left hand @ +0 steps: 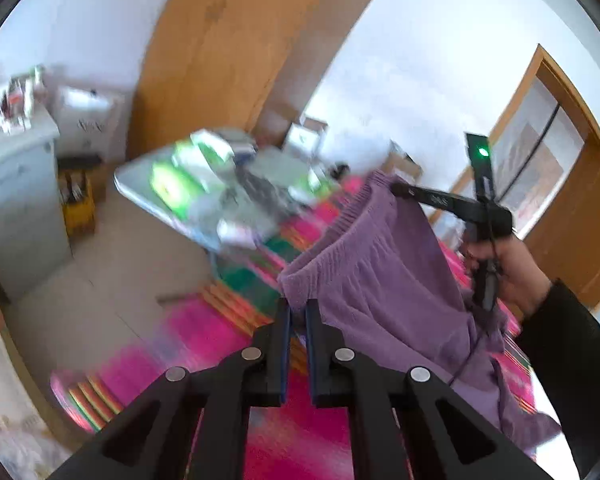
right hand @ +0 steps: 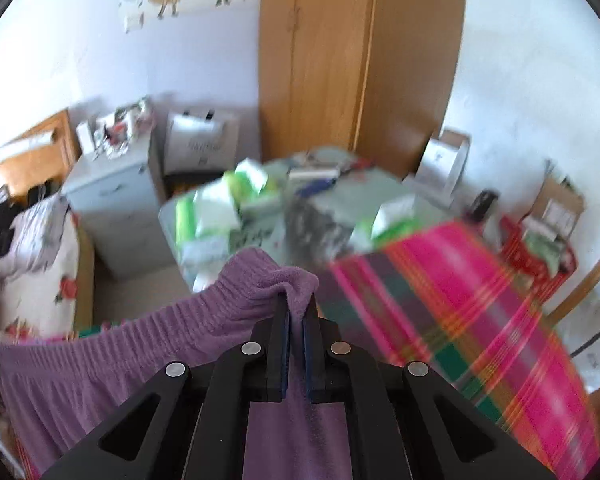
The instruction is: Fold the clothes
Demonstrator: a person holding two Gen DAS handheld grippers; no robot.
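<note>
A purple fleece garment with an elastic waistband (left hand: 380, 272) hangs stretched between my two grippers above a pink plaid cloth. In the left wrist view my left gripper (left hand: 298, 310) is shut on one corner of the waistband. The right gripper (left hand: 396, 189) shows at the far end of the band, pinching it, held by a hand in a dark sleeve (left hand: 516, 276). In the right wrist view my right gripper (right hand: 296, 308) is shut on a bunched fold of the purple garment (right hand: 140, 352), whose waistband runs off to the lower left.
The pink plaid cloth (right hand: 460, 292) covers the surface below. Beyond it stands a table crowded with green-and-white boxes (right hand: 236, 208). A wooden wardrobe (right hand: 340, 60), a pale cabinet (right hand: 112, 204), a bed at left (right hand: 40, 264) and a door (left hand: 572, 208) ring the space.
</note>
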